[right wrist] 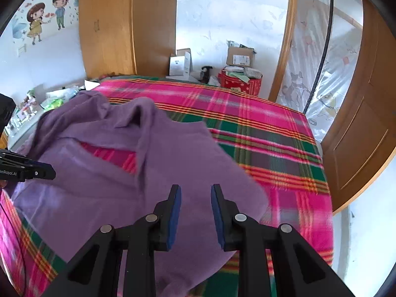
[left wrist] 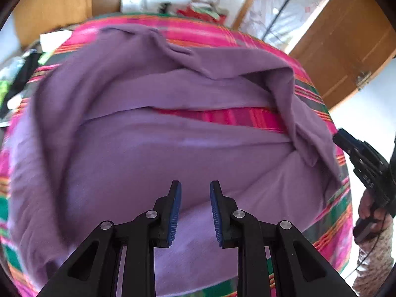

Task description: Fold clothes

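Note:
A purple garment [left wrist: 153,153] lies rumpled on a bed covered with a pink and green plaid blanket [left wrist: 222,116]. A gap in its folds shows the blanket beneath. My left gripper [left wrist: 195,190] hovers open over the near part of the garment, nothing between its blue pads. In the right wrist view the same purple garment [right wrist: 148,173] spreads from the left to the middle, and my right gripper [right wrist: 195,193] stands open above its near right part. The right gripper [left wrist: 366,163] also shows at the right edge of the left wrist view, held by a hand [left wrist: 371,208].
The plaid blanket [right wrist: 272,136] stretches bare to the right of the garment. Cardboard boxes [right wrist: 240,57] and a red container [right wrist: 240,84] stand beyond the bed's far end. A wooden door [right wrist: 358,128] is at the right, a wooden wardrobe [right wrist: 111,32] behind. Clutter [right wrist: 49,99] sits at the left.

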The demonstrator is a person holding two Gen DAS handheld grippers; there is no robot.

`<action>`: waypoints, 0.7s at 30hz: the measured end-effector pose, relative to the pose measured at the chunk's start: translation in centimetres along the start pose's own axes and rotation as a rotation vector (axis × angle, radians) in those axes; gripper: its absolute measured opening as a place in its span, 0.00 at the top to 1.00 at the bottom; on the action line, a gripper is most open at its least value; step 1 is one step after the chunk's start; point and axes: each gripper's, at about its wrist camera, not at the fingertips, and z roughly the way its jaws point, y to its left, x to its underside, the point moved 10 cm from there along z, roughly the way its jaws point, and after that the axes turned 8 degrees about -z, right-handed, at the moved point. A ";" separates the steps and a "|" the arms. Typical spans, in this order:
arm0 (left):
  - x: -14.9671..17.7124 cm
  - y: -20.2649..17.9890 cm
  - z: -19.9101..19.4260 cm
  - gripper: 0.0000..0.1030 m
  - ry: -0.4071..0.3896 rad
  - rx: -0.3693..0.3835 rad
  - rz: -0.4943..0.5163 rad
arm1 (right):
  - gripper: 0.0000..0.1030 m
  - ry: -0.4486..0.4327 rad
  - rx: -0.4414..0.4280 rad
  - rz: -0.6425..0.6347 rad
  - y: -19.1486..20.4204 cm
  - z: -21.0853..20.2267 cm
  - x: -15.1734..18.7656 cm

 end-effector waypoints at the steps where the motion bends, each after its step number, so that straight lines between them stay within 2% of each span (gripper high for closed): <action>1: 0.5 0.5 -0.5 0.76 -0.015 -0.012 -0.002 | 0.75 -0.007 -0.022 -0.011 1.1 -0.3 0.3; 3: 1.2 2.0 -1.7 0.76 -0.047 -0.043 -0.020 | 0.74 -0.019 -0.072 -0.038 3.5 -0.8 0.8; 7: 2.6 5.7 -4.0 0.76 -0.101 -0.097 -0.107 | 0.74 0.020 -0.130 -0.046 6.7 -0.3 2.9; 10: 4.0 7.6 -5.6 0.76 -0.153 -0.166 -0.112 | 0.74 0.045 -0.148 -0.051 8.4 0.1 4.3; 12: 4.9 9.1 -6.1 0.76 -0.158 -0.200 -0.131 | 0.74 0.052 -0.144 -0.031 8.5 0.2 4.8; 16: 5.7 11.3 -6.8 0.76 -0.169 -0.205 -0.192 | 0.73 0.062 -0.133 0.040 8.0 -0.2 5.9; 17: 5.8 11.6 -6.9 0.76 -0.180 -0.212 -0.198 | 0.70 0.070 -0.128 0.061 7.6 -0.4 6.4; 21: 5.9 13.1 -8.1 0.76 -0.229 -0.256 -0.216 | 0.69 0.097 -0.082 0.135 6.2 -1.3 8.4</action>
